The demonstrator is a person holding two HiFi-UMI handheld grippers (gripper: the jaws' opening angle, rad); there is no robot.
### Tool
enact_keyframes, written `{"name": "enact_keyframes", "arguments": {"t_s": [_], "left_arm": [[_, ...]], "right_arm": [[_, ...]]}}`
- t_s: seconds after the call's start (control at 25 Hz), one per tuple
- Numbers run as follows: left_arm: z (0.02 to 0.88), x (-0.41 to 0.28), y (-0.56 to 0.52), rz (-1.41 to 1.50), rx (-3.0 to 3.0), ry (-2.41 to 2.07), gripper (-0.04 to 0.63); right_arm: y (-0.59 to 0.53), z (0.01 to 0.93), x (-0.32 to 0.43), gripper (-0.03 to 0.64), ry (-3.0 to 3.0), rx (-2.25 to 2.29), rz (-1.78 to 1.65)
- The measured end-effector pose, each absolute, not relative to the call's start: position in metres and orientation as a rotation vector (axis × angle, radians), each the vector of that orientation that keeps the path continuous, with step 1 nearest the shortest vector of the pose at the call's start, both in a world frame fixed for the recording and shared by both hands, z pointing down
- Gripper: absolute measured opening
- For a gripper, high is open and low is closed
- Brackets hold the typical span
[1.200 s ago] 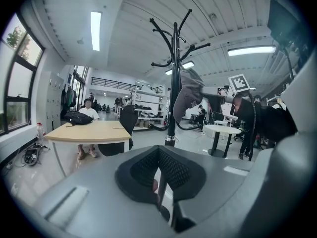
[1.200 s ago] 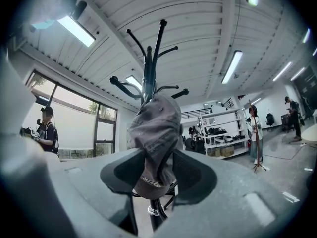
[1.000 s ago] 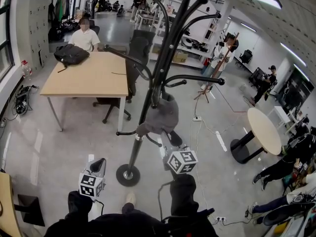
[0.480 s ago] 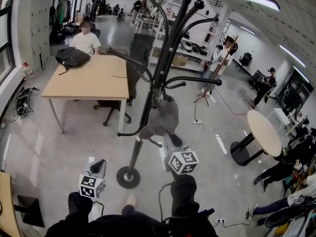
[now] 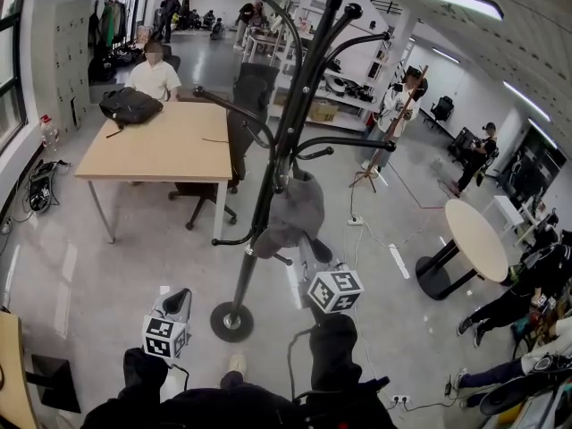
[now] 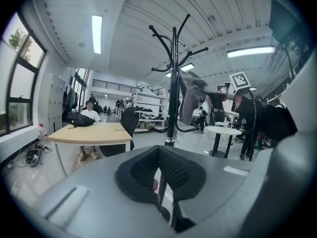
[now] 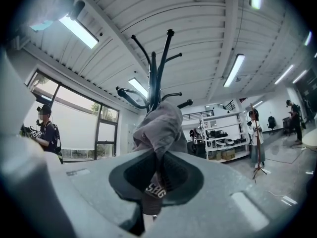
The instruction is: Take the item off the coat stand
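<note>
A black coat stand (image 5: 279, 141) rises from a round base on the floor in front of me. A grey garment (image 5: 293, 211) hangs from one of its lower hooks. My right gripper (image 5: 309, 252) reaches up to the garment's lower edge. Its jaws are closing, and in the right gripper view a fold of the grey garment (image 7: 161, 128) with a lettered tag is pinched between the pads of the right gripper (image 7: 157, 175). My left gripper (image 5: 179, 295) hangs low to the left of the base, away from the stand. The left gripper (image 6: 158, 165) is shut with nothing in it.
A wooden table (image 5: 170, 150) with a black bag (image 5: 130, 101) stands at the back left, a seated person (image 5: 154, 70) behind it. An office chair (image 5: 246, 105) is behind the stand. A round table (image 5: 478, 235) and several people are on the right. Cables lie on the floor.
The right gripper has shifted slightly right at the garment's lower edge. The left gripper has stayed where it was.
</note>
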State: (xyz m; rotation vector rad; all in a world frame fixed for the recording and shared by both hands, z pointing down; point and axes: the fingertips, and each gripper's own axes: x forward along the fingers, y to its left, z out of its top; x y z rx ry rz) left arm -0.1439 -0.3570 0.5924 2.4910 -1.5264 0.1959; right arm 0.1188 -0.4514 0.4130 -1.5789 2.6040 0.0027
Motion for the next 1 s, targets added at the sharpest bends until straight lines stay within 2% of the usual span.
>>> {"name": "enact_keyframes", "arguments": {"t_s": [1.0], "left_arm": [[0.589,-0.149,-0.35,0.179,2.491,-1.533,0.003]], "right_arm": [[-0.437,0.362,0.125,0.023,2.522,-1.481,0.006]]}}
